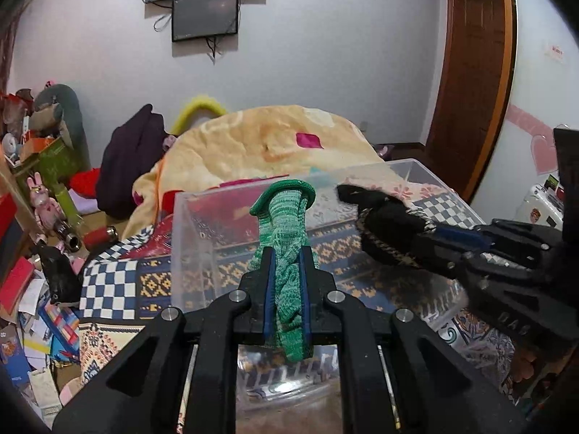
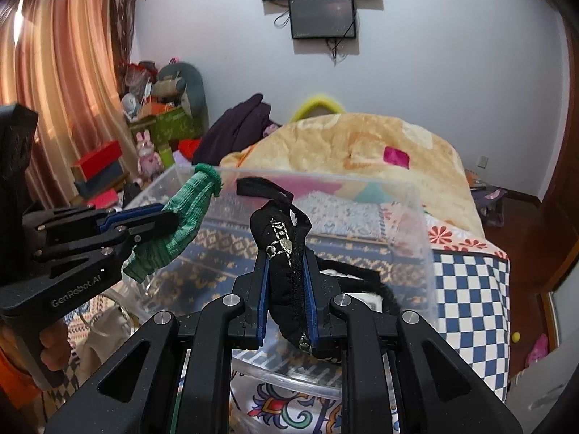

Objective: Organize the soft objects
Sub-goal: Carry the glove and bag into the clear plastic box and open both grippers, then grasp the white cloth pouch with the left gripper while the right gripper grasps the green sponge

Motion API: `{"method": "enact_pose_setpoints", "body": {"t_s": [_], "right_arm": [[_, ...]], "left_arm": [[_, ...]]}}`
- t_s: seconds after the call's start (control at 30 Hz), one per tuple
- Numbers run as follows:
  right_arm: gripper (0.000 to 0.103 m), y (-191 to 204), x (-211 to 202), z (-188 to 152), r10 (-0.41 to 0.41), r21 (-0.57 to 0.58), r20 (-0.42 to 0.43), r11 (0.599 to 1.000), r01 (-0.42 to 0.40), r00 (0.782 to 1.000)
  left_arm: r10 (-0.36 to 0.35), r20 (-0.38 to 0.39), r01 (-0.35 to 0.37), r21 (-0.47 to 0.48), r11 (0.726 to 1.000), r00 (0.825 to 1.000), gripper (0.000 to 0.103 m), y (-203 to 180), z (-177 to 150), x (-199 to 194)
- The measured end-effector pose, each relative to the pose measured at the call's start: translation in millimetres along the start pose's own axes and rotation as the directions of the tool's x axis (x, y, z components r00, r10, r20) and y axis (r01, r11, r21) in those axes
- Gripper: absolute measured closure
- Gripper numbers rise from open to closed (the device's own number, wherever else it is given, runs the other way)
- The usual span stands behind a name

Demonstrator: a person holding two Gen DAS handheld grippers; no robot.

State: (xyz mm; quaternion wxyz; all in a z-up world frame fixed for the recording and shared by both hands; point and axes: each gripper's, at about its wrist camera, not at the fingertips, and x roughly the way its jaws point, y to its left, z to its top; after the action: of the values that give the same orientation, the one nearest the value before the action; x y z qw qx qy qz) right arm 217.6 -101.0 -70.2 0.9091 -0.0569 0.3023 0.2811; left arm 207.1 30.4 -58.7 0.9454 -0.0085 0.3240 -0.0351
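My left gripper (image 1: pixel 286 253) is shut on a green knitted sock (image 1: pixel 286 238), which sticks up past the fingertips; it also shows in the right wrist view (image 2: pixel 181 217). My right gripper (image 2: pixel 286 253) is shut on a black sock with a silver pattern (image 2: pixel 282 242), seen from the side in the left wrist view (image 1: pixel 387 224). Both are held above a clear plastic box (image 1: pixel 195 238) that stands on the patterned bedspread (image 1: pixel 119 285). The box also shows in the right wrist view (image 2: pixel 416 217).
A yellow blanket heap (image 1: pixel 275 141) and a dark purple garment (image 1: pixel 134 159) lie behind the box. Clutter of boxes and toys (image 1: pixel 43 195) fills the left. A wooden door (image 1: pixel 470 72) stands at the right. Screens (image 1: pixel 206 14) hang on the wall.
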Motion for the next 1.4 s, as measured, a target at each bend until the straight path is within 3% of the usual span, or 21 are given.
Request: {"method": "enact_pose_setpoints", "body": {"t_s": [0.17, 0.3, 0.47, 0.67, 0.83, 0.9, 1.03, 1.2, 1.4], "right_arm": [[0.086, 3.6, 3.7, 0.0, -0.002, -0.021, -0.032, 1.0, 0.002, 0.999], [0.083, 4.5, -0.2, -0.4, 0.005, -0.033, -0.044, 0.999, -0.006, 0.999], [0.063, 3.6, -10.5, -1.9, 0.024, -0.029, -0.021, 0.999, -0.025, 0.999], [0.06, 3.6, -32.0, -1.4, 0.046, -0.024, 0.028, 0.999, -0.045, 0.999], [0.036, 9.3, -54.2, -1.4, 0.074, -0.034, 0.091, 0.997, -0.071, 0.993], [0.033, 12.3, -62.4, -1.6, 0.079, -0.04, 0.112, 0.996, -0.075, 0.991], [0.02, 15.8, -71.3, -2.7, 0.1, -0.035, 0.126, 0.995, -0.096, 0.987], [0.019, 19.8, -74.8, -11.5, 0.121, -0.038, 0.105, 0.992, -0.118, 0.987], [0.019, 20.3, -61.4, -30.9, 0.124, -0.011, 0.049, 0.992, -0.124, 0.991]], "left_arm": [[0.004, -0.005, -0.004, 0.014, 1.0, 1.0, 0.083, -4.2, 0.0, 0.6], [0.026, 0.009, -0.026, 0.032, 0.999, 1.0, 0.057, -7.3, -1.9, -4.0], [0.007, 0.026, -0.008, 0.034, 0.999, 1.0, 0.054, -8.1, -5.8, -15.9], [-0.021, 0.064, 0.018, 0.04, 0.999, 0.998, 0.038, -9.7, -7.2, -38.5], [-0.045, 0.098, 0.042, 0.032, 0.999, 0.994, 0.033, -8.5, -11.1, -61.7], [-0.041, 0.113, 0.038, 0.024, 0.999, 0.993, 0.027, -7.6, -13.0, -70.8], [-0.035, 0.15, 0.037, -0.009, 0.999, 0.988, 0.026, -1.7, -17.6, -92.7], [-0.029, 0.157, 0.035, -0.031, 0.999, 0.987, 0.024, 5.9, -27.8, -109.7], [-0.039, 0.098, 0.044, -0.049, 0.998, 0.994, 0.024, 11.5, -51.0, -107.8]]}}
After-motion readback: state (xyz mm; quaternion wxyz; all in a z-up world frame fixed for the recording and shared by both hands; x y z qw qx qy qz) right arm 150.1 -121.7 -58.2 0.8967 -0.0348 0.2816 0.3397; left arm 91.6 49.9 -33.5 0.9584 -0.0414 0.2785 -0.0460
